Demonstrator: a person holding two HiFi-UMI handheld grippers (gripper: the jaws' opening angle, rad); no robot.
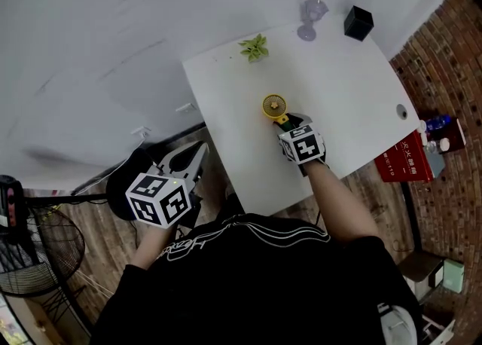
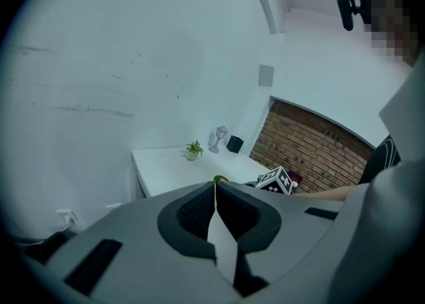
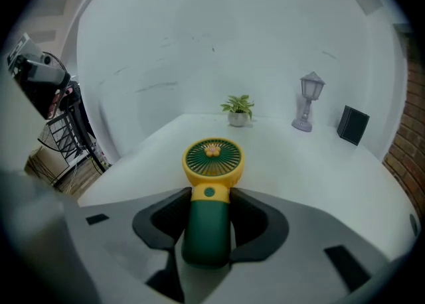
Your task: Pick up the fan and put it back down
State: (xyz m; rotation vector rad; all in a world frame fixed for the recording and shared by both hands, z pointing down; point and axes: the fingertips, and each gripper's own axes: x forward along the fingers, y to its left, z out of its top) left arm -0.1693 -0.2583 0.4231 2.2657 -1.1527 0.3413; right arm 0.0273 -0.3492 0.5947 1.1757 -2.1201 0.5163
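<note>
A small hand fan with a yellow round head (image 1: 274, 105) and a dark green handle (image 3: 207, 226) sits over the white table (image 1: 339, 95) near its middle. My right gripper (image 1: 287, 120) is shut on the handle, with a pad on each side (image 3: 209, 204). The yellow head (image 3: 212, 162) sticks out beyond the jaws, low over the tabletop. Whether the fan touches the table I cannot tell. My left gripper (image 1: 197, 152) is off the table's left edge, over the floor. Its jaws (image 2: 216, 193) are shut with nothing between them.
At the table's far edge stand a small potted plant (image 1: 254, 47), a little lamp ornament (image 1: 310, 18) and a black box (image 1: 358, 22). A standing floor fan (image 1: 38, 249) is at the lower left. A red box (image 1: 403, 161) sits on the floor by the brick wall, right of the table.
</note>
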